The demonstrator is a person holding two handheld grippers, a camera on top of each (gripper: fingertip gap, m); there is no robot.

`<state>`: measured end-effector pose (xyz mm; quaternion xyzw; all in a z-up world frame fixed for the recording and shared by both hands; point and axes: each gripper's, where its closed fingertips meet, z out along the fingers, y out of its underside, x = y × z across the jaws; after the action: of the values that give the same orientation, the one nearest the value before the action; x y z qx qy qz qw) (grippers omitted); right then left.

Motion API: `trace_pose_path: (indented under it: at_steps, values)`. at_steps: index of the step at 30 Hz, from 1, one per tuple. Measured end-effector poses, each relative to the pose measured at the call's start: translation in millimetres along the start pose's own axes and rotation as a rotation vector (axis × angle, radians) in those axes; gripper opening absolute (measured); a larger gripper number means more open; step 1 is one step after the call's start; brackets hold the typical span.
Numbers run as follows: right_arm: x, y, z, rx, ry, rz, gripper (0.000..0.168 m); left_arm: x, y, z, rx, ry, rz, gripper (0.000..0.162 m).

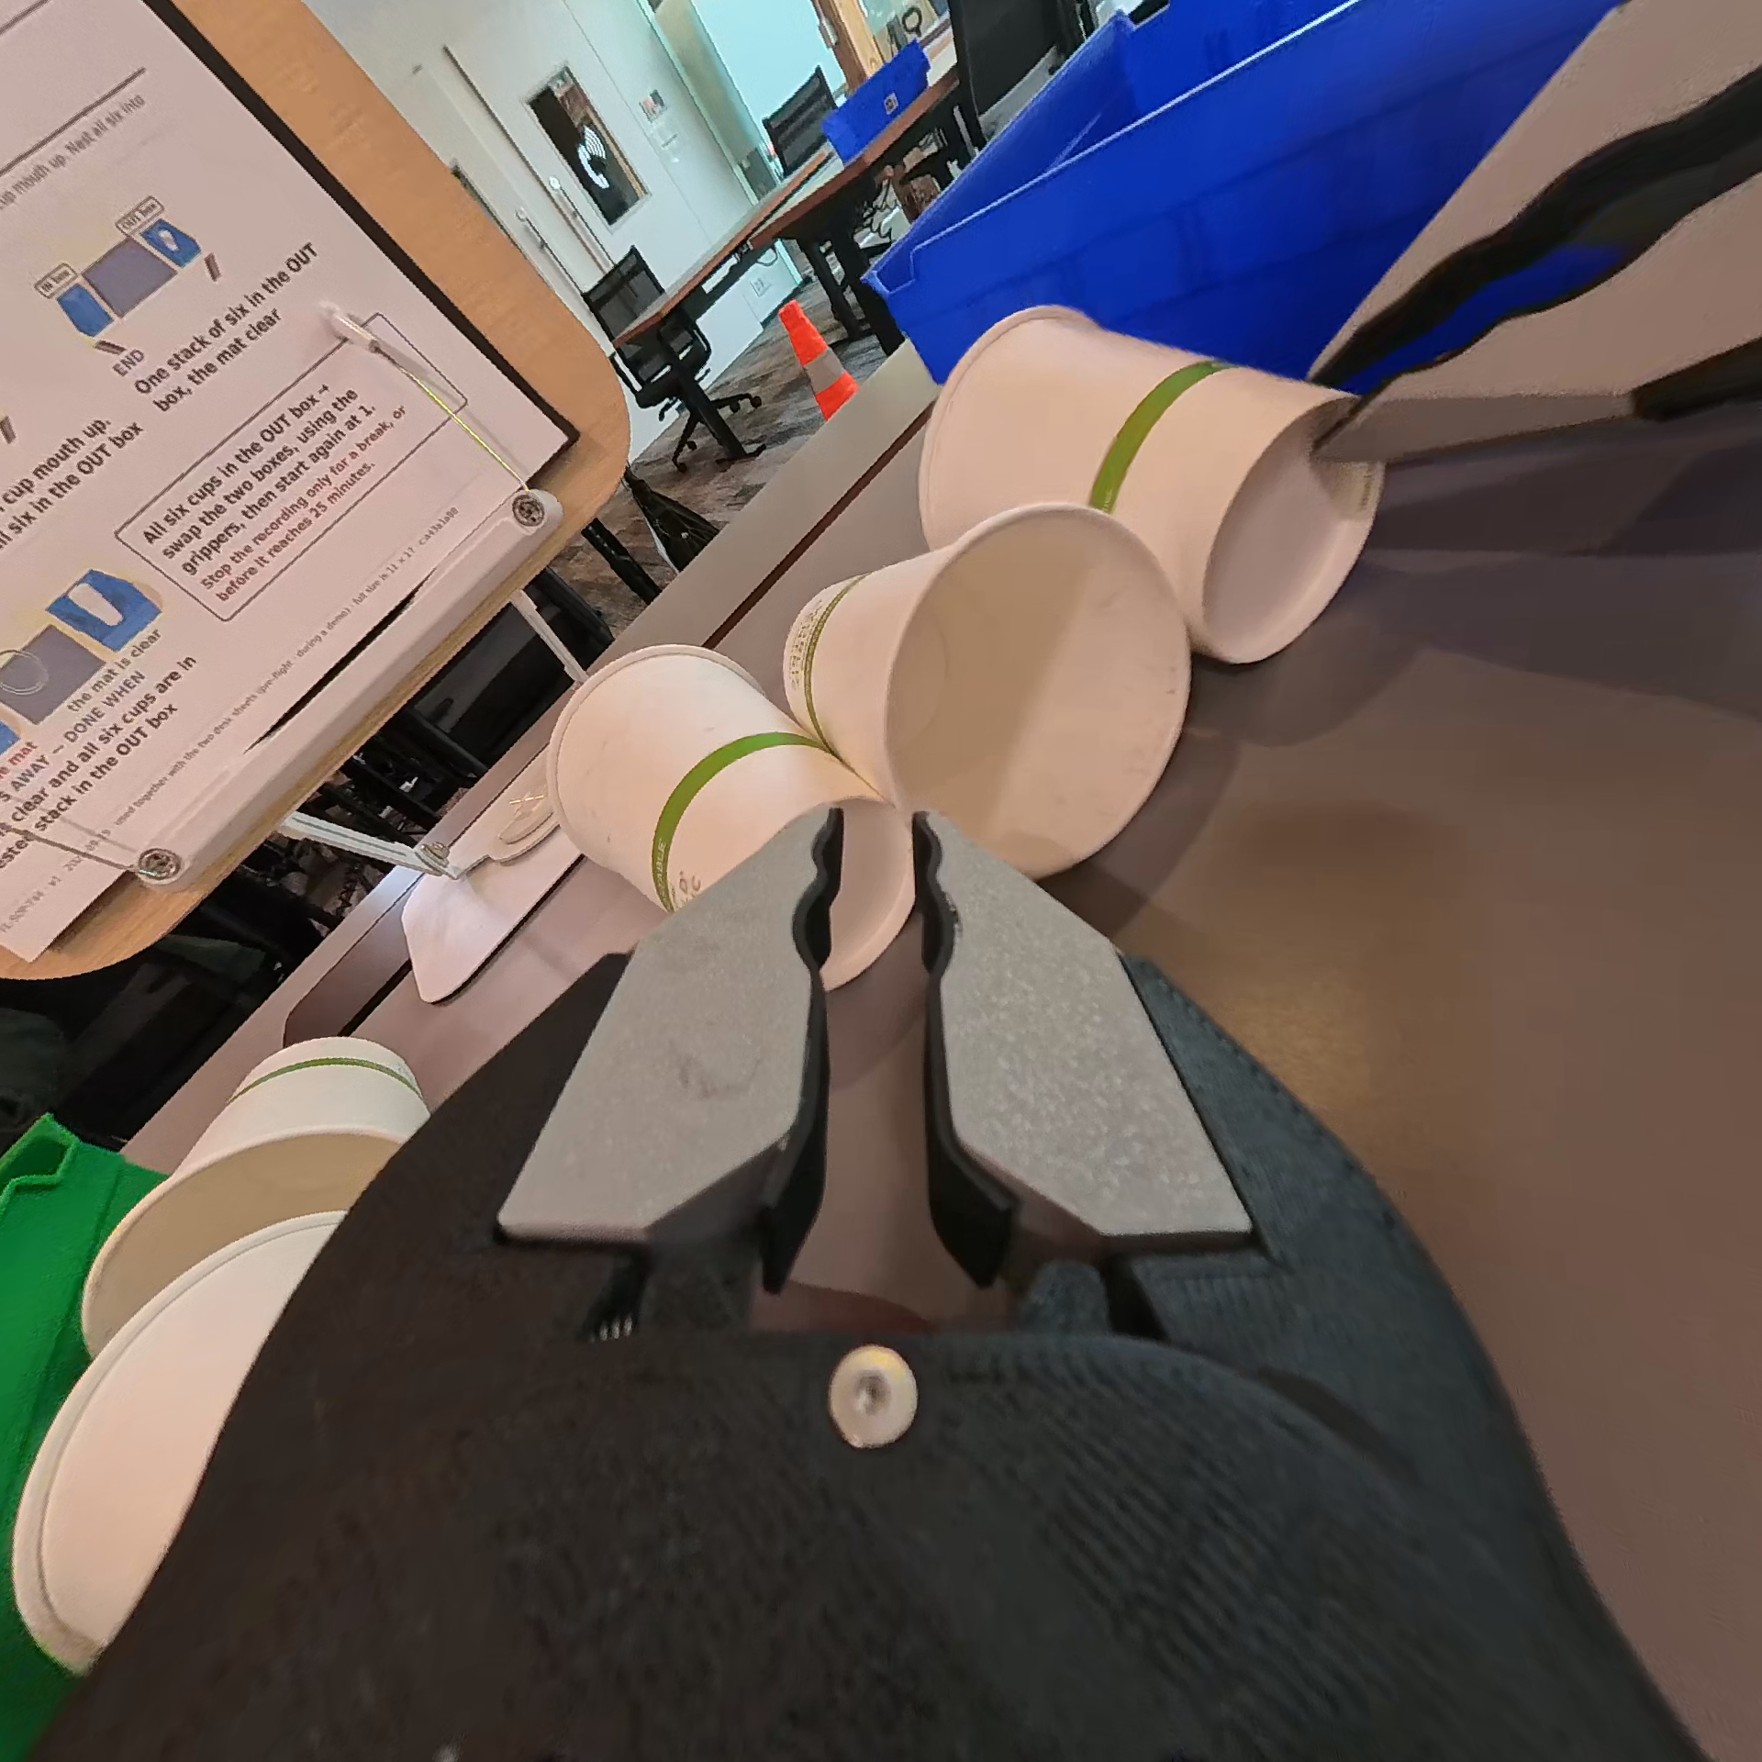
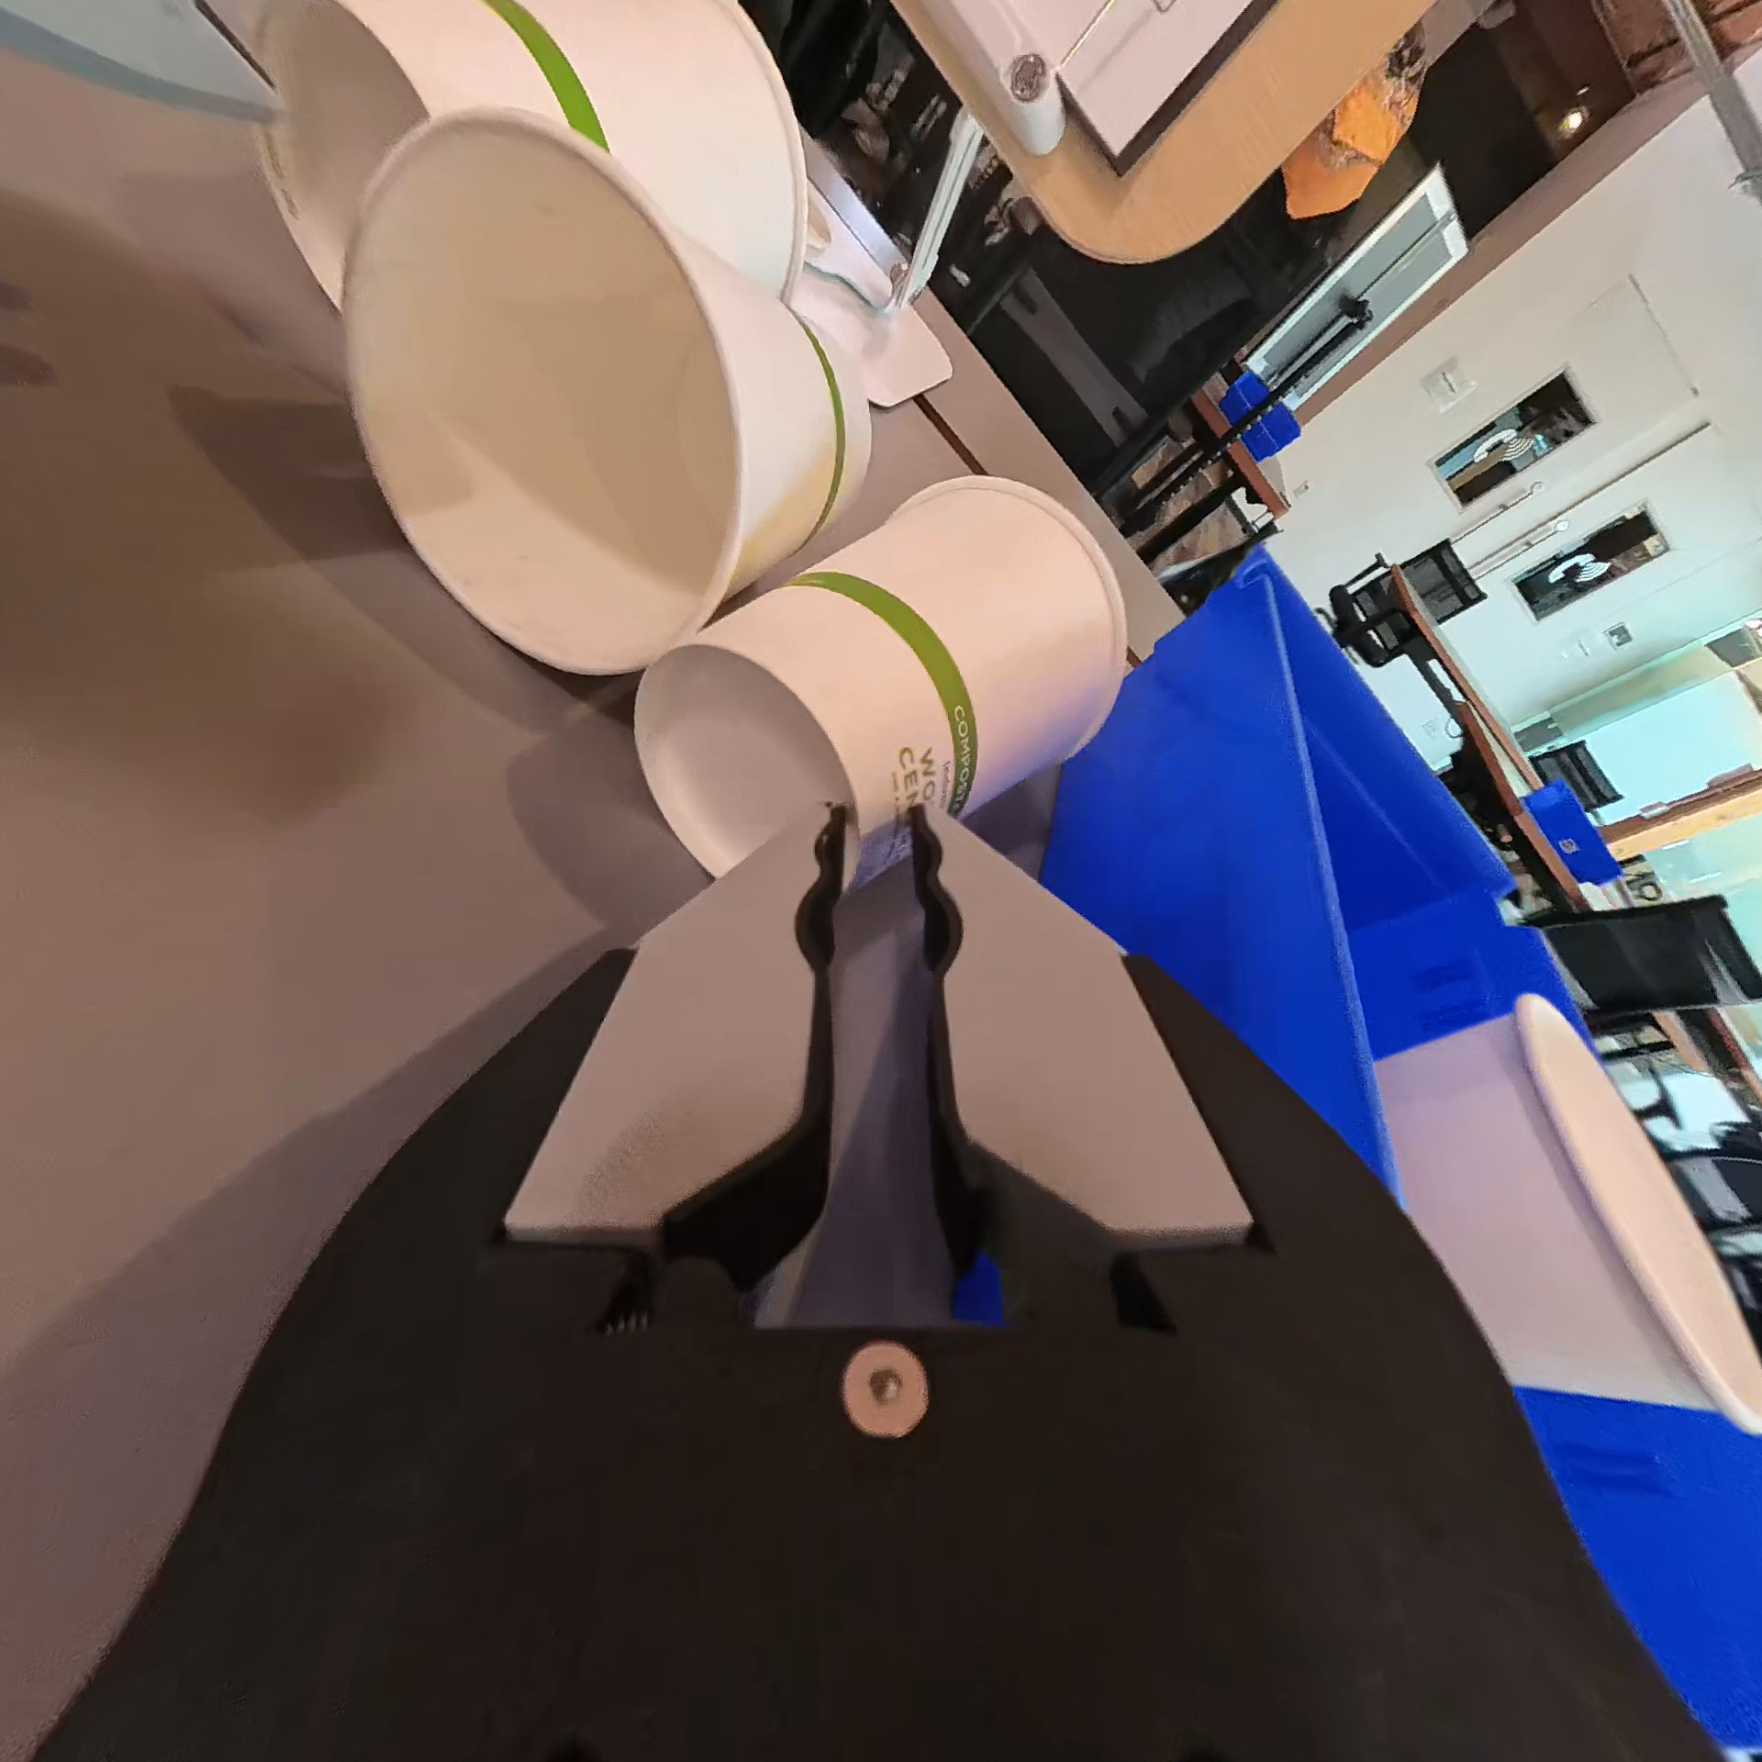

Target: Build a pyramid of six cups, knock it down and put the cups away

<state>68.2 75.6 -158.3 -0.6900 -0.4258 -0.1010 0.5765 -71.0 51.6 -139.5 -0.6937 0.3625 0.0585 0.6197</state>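
Three white paper cups with a green band lie on their sides on the grey mat. My left gripper is closed to a narrow gap over the base rim of the nearest cup, which touches the middle cup. My right gripper is closed the same way on the base rim of the far cup. It also shows in the left wrist view, with its tip at that cup. The middle cup lies with its mouth towards the right wrist camera.
A blue bin stands behind the far cup; in the right wrist view the bin holds a white cup. A green bin at the lower left holds two cups. An instruction board stands at the left. Left tips to right tips: about 15 centimeters.
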Motion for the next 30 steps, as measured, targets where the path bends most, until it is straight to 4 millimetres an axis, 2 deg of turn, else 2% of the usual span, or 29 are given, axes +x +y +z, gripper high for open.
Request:
trace_pose_path:
  at_steps: [3,5,11,13,18,21,24,30]
  values:
    - [1.4,4.9,4.9,-0.049,0.016,-0.038,0.007,-0.5,0.3,0.0,-0.001,0.001,-0.007,0.011]
    - [2.2,1.1,-1.6,-0.029,0.014,-0.02,0.004,0.0,0.0,-0.2,0.0,0.001,-0.003,0.011]
    - [11.6,-10.8,-44.6,0.108,0.055,0.005,0.0,1.2,-1.4,-1.3,0.008,0.024,-0.034,0.012]
    - [10.9,-12.5,-56.6,0.166,0.002,0.051,0.0,5.6,-4.1,-2.2,0.019,0.079,-0.084,0.014]
    - [17.7,-11.7,-81.4,0.275,-0.096,0.218,0.0,22.9,-25.7,-14.5,0.13,0.277,-0.272,0.016]
    - [12.6,-13.1,-87.1,0.322,-0.213,0.305,0.0,30.7,-30.6,-17.8,0.151,0.339,-0.293,0.018]
    - [13.2,-17.8,-89.7,0.363,-0.259,0.371,0.0,40.9,-38.0,-23.7,0.183,0.425,-0.333,0.02]
    - [7.1,-25.9,-95.8,0.411,-0.295,0.358,0.0,46.1,-41.3,-28.5,0.192,0.519,-0.43,0.024]
